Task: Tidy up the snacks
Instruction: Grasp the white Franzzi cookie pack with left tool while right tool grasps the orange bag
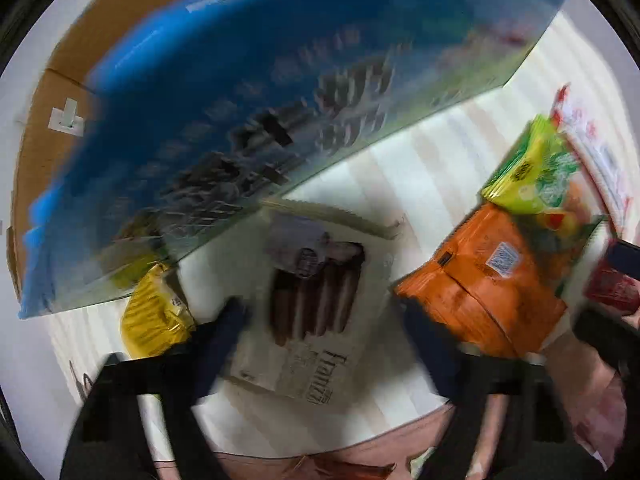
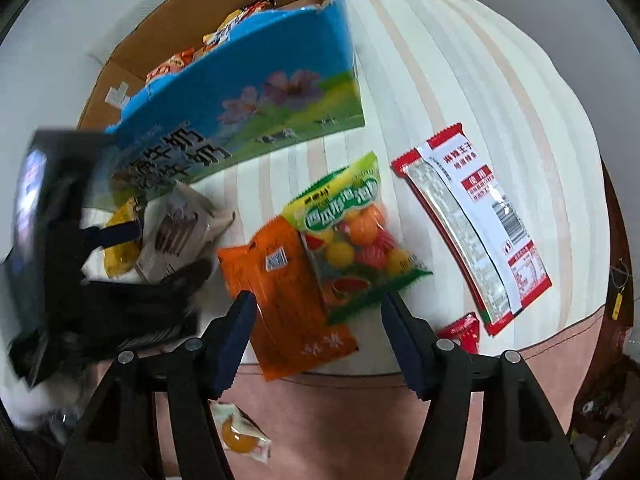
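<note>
My left gripper [image 1: 324, 332] points down over a beige chocolate-stick packet [image 1: 316, 300] that lies flat between its fingers; the view is blurred and no pad visibly presses on it, so it stands open. In the right wrist view the same left gripper [image 2: 160, 252] straddles the beige packet [image 2: 176, 232]. My right gripper [image 2: 320, 320] hangs open at the table's near edge. An orange packet [image 2: 288, 300] and the lower end of a green bag of fruit-shaped candy [image 2: 352, 240] lie between its fingers. A blue milk carton box [image 2: 248, 112] with its top cut open holds several snack packets.
A yellow packet [image 2: 120, 248] lies left of the beige one, against the box. A long red-and-white packet [image 2: 476, 224] and a small red packet [image 2: 460, 330] lie to the right on the striped tablecloth [image 2: 460, 60]. A jelly cup [image 2: 240, 436] sits below the table edge.
</note>
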The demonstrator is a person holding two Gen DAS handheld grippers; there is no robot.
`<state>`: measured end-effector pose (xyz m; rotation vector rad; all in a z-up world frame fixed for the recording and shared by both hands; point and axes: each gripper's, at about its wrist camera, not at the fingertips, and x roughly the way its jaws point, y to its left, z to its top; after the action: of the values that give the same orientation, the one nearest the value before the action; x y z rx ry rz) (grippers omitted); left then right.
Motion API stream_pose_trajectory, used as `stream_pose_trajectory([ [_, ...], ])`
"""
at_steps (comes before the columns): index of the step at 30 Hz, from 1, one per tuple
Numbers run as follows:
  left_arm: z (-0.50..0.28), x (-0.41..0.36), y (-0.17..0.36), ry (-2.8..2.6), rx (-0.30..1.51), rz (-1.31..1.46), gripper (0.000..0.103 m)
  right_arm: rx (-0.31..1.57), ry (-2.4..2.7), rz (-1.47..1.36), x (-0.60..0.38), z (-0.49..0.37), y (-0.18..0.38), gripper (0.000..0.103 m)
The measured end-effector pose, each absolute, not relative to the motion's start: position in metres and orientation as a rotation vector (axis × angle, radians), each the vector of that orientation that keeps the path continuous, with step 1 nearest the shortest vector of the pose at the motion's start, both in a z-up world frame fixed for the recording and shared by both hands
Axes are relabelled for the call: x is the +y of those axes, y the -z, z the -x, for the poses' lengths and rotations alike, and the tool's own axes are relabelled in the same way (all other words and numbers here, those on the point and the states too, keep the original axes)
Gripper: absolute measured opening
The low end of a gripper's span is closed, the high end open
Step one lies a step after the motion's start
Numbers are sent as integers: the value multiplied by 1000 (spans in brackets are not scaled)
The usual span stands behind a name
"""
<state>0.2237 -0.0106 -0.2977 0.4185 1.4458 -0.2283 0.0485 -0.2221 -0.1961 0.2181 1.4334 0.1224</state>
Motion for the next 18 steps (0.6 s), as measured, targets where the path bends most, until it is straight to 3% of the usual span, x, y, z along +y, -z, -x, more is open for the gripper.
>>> stream_pose_trajectory([
  [8,-185,60,302,86,1543,32,61,1485,-183,-174,-198,-54,219,68],
  [12,-159,92,313,11,1564,194,61,1538,-159,-60,-171,-64,246,76],
  [18,-153,106,316,-20,1538,251,61,1550,-146,103,-136,-63,256,79],
])
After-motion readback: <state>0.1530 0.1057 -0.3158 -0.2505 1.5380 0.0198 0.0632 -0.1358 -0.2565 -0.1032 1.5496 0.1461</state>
